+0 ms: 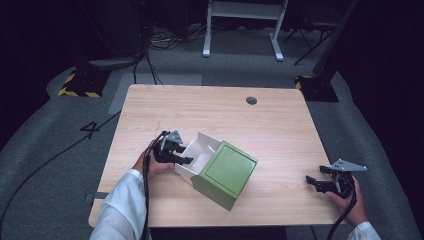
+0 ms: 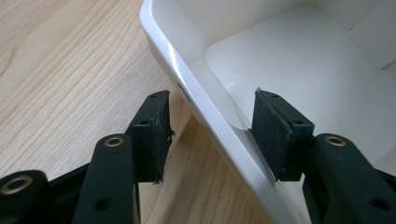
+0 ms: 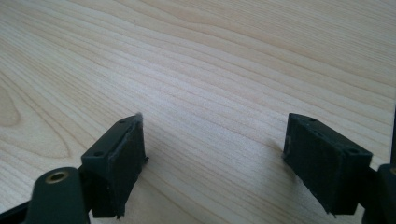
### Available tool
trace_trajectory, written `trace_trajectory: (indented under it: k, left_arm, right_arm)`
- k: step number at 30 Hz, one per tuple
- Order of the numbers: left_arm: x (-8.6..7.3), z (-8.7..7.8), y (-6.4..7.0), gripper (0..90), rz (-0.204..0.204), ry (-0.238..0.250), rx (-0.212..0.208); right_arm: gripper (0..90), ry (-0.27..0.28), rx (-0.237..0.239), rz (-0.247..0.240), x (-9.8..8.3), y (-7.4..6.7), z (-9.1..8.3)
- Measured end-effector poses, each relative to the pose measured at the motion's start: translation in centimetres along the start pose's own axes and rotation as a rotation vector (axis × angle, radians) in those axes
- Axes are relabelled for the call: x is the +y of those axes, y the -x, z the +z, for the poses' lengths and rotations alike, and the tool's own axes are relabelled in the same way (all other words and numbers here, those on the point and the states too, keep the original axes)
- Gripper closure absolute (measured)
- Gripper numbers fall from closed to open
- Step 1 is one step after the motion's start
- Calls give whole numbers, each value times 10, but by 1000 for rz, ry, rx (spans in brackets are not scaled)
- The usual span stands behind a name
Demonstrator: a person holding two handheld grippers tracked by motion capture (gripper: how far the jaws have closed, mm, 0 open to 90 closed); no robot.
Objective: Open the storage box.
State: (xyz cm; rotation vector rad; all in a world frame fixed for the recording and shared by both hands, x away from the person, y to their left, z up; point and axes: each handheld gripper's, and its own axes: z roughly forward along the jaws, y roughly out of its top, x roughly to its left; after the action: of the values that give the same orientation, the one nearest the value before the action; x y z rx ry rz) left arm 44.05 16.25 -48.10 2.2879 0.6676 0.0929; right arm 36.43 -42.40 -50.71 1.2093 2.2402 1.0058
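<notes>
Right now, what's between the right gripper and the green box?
Just bare table in the high view, between the right gripper and the green box.

Your worktop (image 1: 280, 125) is pale wood with a round grommet hole (image 1: 251, 100) near its far edge. It stands on grey carpet (image 1: 50, 150) marked with a black "4" (image 1: 91, 128). Beyond, you see a white desk frame (image 1: 242, 25), trailing cables (image 1: 165, 40) and yellow-black hazard tape (image 1: 77, 92) in a dim room.

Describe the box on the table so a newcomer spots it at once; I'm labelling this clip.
On the light wooden table, look left of centre, by the person's left tongs. There sits a white plastic box with an olive-green square lid tilted on its right side. It is the table's one object; the left tongs straddle its white rim.
</notes>
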Motion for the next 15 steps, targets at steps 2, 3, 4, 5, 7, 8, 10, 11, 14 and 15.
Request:
trace_trajectory:
  k: [2, 3, 4, 5, 7, 8, 10, 11, 14, 15]
  left_arm:
    - [-2, -2, -2, 477, -5, 3, 7]
    - [-2, -2, -2, 477, -7, 2, 3]
    - [-2, -2, -2, 477, -7, 4, 7]
    - [-2, -3, -3, 478, -7, 2, 7]
    - [-2, -3, -3, 478, -4, 0, 9]
    - [-3, -4, -4, 478, -2, -1, 9]
    - [-3, -4, -5, 478, -4, 2, 9]
    - [-4, -4, -5, 478, -5, 5, 8]
    - [-6, -6, -8, 478, -8, 7, 11]
    - [-6, -6, -10, 477, -10, 7, 6]
  right_arm:
    - [209, 0, 0, 0, 0, 0, 0]
    - [209, 0, 0, 0, 0, 0, 0]
    - [209, 0, 0, 0, 0, 0, 0]
    - [209, 0, 0, 0, 0, 0, 0]
    - [209, 0, 0, 0, 0, 0, 0]
    - [209, 0, 0, 0, 0, 0, 0]
    - [209, 0, 0, 0, 0, 0, 0]
    - [209, 0, 0, 0, 0, 0, 0]
    - [209, 0, 0, 0, 0, 0, 0]
    - [209, 0, 0, 0, 0, 0, 0]
